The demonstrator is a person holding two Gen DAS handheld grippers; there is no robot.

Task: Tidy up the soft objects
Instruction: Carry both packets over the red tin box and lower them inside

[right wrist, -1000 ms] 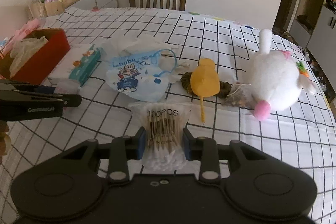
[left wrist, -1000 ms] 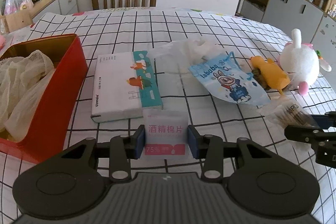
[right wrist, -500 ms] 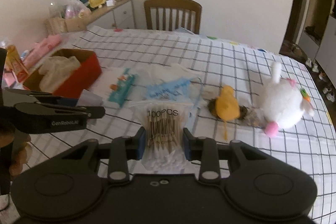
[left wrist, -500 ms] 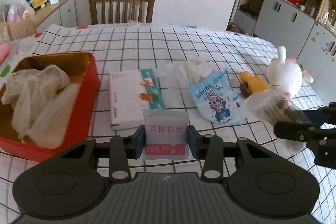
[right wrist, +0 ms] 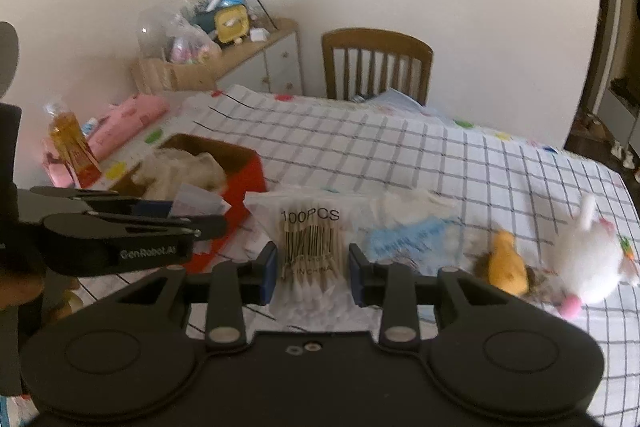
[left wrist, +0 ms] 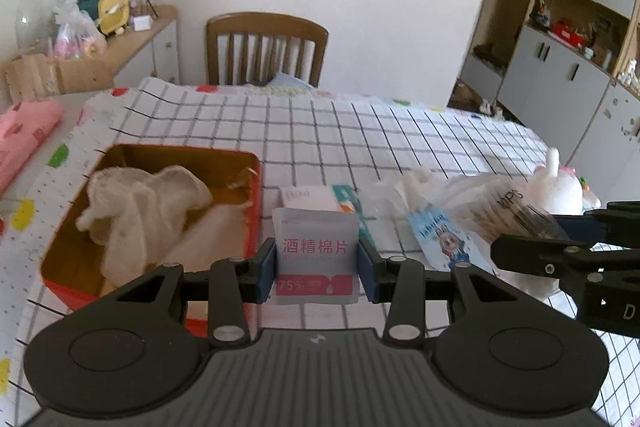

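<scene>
The left claw (left wrist: 317, 275) was clamped on a white sachet of alcohol pads (left wrist: 316, 255) with pink print, its blue pads pressing the packet's two side edges and holding it upright above the bench (left wrist: 320, 131). The right claw (right wrist: 313, 273) was clamped the same way on a clear bag of cotton swabs (right wrist: 308, 247) marked "100PCS" — the bag stood upright between the pads, its wooden sticks and barcode facing the camera.

In the left wrist view, the red tin (left wrist: 152, 211) sat at about ten o'clock from the sachet, open, with a crumpled cream cloth (left wrist: 144, 203) lying inside it. A tissue pack (left wrist: 316, 197) lay on the checked cover just beyond the sachet at twelve o'clock, beside the tin's right wall. At three o'clock the other claw came in from the frame edge with the swab bag, and a blue cartoon pouch (left wrist: 444, 239) lay below it on the bench.

In the right wrist view the left claw reached in from nine o'clock, its sachet hanging in front of the tin. At about three o'clock from the swab bag lay a yellow plush duck (right wrist: 508, 267) and, just beyond it, a white plush rabbit (right wrist: 588, 263) — both blurred. A wooden chair (right wrist: 376, 67) stood at the bench's far edge at twelve o'clock.
</scene>
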